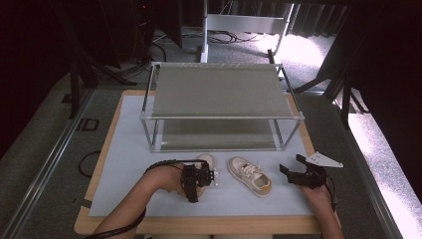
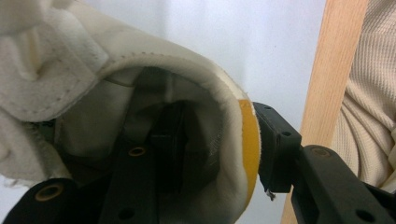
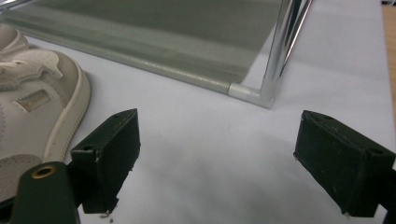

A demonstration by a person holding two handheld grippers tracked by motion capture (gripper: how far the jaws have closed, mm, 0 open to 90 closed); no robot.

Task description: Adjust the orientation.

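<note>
The left shoe [image 1: 205, 162] lies on the tabletop [image 1: 124, 164] before the rack [image 1: 219, 118]. The left tongs [image 1: 199, 178] pinch its heel collar, one jaw inside, one outside. A deeper, firmer hold would likely steady the lift. The right tongs [image 1: 293, 170] stand spread, holding nothing, beside the second shoe [image 1: 250, 175]. Count: two shoes, one rack with two shelves.

In the high view a two-tier rack [image 1: 221, 107] stands in the upper middle of the tabletop [image 1: 124, 164]. Below it, at centre, two shoes lie side by side: the left shoe [image 1: 205, 162] under the left tongs [image 1: 201, 177], one jaw inside its opening and one outside its heel, the right shoe [image 1: 250, 175] just right of it. The right tongs [image 1: 291, 167] sit right of that shoe, apart from it.
</note>
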